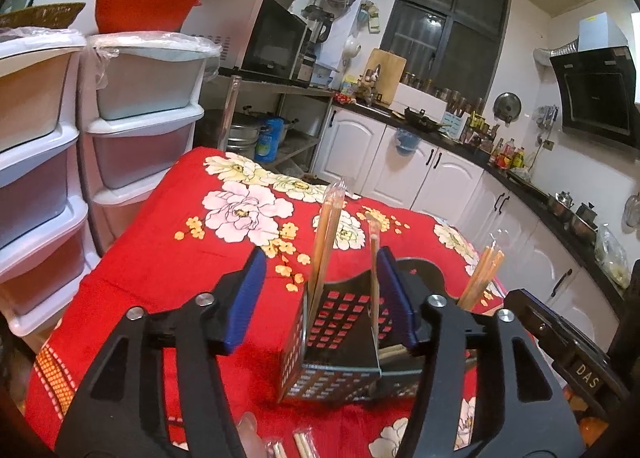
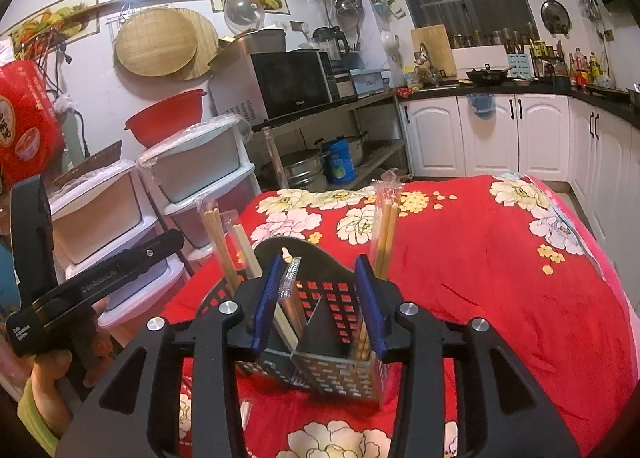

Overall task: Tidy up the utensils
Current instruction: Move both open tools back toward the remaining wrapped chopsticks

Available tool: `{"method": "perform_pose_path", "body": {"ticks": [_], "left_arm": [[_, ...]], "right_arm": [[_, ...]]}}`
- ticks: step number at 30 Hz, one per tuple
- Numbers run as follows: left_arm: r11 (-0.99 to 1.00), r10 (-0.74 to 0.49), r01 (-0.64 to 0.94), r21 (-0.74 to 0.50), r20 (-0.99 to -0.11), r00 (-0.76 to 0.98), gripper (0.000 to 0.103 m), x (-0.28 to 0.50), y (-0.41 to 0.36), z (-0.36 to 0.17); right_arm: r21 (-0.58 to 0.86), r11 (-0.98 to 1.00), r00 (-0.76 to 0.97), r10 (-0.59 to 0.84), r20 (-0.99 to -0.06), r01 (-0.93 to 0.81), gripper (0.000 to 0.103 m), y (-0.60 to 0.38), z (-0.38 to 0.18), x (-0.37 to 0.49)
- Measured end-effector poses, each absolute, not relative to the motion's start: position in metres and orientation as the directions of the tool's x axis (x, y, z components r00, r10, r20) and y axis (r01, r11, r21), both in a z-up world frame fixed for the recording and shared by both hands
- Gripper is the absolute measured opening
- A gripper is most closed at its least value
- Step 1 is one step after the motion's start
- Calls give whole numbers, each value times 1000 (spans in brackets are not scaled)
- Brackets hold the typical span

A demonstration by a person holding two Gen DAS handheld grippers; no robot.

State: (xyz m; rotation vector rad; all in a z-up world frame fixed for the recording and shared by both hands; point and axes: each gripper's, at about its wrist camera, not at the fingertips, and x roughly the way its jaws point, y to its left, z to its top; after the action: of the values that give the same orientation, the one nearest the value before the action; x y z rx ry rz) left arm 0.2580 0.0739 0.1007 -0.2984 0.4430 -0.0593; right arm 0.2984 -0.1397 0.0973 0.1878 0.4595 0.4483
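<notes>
A black perforated utensil holder (image 1: 340, 342) with inner dividers stands on the red flowered cloth (image 1: 168, 258); it also shows in the right wrist view (image 2: 332, 342). Wrapped chopstick pairs (image 1: 328, 234) stand upright in its compartments, others at its right (image 1: 480, 274). My left gripper (image 1: 320, 298) is open, its blue pads on either side of the holder's top, holding nothing. My right gripper (image 2: 320, 298) is open above the holder; a small clear-wrapped utensil (image 2: 289, 278) stands next to its left pad. More wrapped chopsticks (image 1: 302, 444) lie on the cloth below.
Stacked plastic drawers (image 1: 136, 130) stand left of the table. A microwave (image 2: 292, 82) on a metal shelf and white kitchen cabinets (image 2: 520, 134) lie behind. The left hand-held gripper body (image 2: 92, 282) appears at the left of the right wrist view.
</notes>
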Motion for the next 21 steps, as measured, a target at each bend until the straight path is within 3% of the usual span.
{"method": "perform_pose_path", "body": {"ticks": [21], "left_arm": [[950,-132,-12,-313,-434,891,88,216,75,87]], "right_arm": [[252,894,805,445,-392,-372,51,-152,94,266]]}}
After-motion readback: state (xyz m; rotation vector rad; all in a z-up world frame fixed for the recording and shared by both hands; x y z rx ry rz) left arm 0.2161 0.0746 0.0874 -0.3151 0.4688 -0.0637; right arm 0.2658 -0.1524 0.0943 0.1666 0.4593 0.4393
